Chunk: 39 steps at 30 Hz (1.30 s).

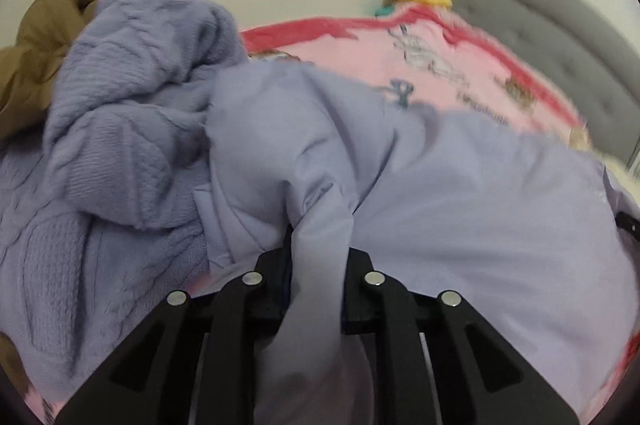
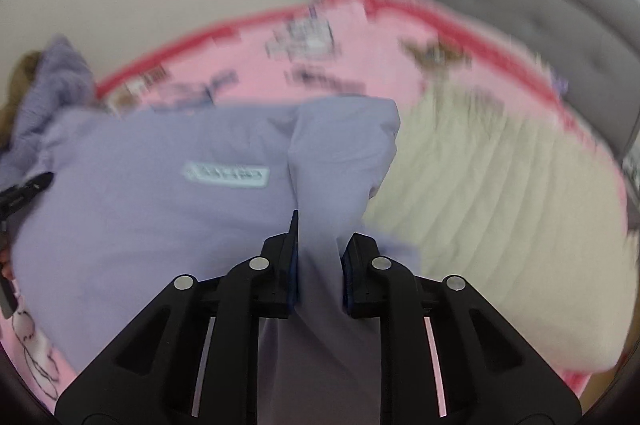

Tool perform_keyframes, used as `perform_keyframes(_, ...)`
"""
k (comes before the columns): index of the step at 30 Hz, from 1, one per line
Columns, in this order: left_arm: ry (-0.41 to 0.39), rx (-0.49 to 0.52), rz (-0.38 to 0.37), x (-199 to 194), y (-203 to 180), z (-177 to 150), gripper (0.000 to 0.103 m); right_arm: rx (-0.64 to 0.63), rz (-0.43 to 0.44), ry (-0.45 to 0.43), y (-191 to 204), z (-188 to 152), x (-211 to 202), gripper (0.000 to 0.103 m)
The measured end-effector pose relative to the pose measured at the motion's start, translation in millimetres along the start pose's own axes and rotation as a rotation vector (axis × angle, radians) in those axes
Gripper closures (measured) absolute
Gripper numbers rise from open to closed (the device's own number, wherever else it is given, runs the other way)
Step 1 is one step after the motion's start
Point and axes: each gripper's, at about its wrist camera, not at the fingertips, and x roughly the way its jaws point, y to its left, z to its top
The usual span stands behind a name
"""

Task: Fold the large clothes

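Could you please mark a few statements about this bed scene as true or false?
1. Both claws grip the smooth lilac garment. True: left claw, right claw.
2. The blanket is green. False: the pink printed blanket has a red border.
3. A lilac knitted sweater lies crumpled beside the garment. True.
4. The headboard is wooden. False: the grey padded headboard is upholstered.
5. A cream ribbed knit lies on the bed. True.

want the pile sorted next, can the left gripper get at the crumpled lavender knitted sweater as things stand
Probably not yet. The left gripper is shut on a fold of the smooth lavender jacket, so it is occupied. The crumpled lavender knitted sweater lies uncovered just to its left on the pink blanket.
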Motion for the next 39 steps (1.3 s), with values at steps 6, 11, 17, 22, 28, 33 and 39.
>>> perform_keyframes(6, 0.045, 0.100, 0.040, 14, -8, -12, 0.071, 0.018, -0.018, 0.010, -1, -15, 21, 0.074)
perform_keyframes(11, 0.067, 0.131, 0.065, 19, -13, -10, 0.056, 0.053, -0.054, 0.044, -8, -17, 25, 0.042)
perform_keyframes(17, -0.024, 0.255, 0.057, -21, -2, -12, 0.012, 0.259, 0.244, 0.008, -54, -24, -10, 0.012)
perform_keyframes(22, -0.067, 0.254, -0.191, -61, 42, -22, 0.005, 0.147, 0.287, 0.030, -68, -50, -22, 0.008)
perform_keyframes(28, 0.240, 0.046, -0.481, -14, 86, -21, 0.005, 0.240, 0.461, 0.089, -85, -76, 0, 0.008)
perform_keyframes(33, 0.387, -0.072, -0.584, 21, 101, -33, 0.004, 0.316, 0.535, 0.165, -92, -87, 25, 0.008)
perform_keyframes(39, 0.477, -0.093, -0.647, 50, 99, -46, 0.004, 0.285, 0.528, 0.231, -77, -87, 39, 0.008)
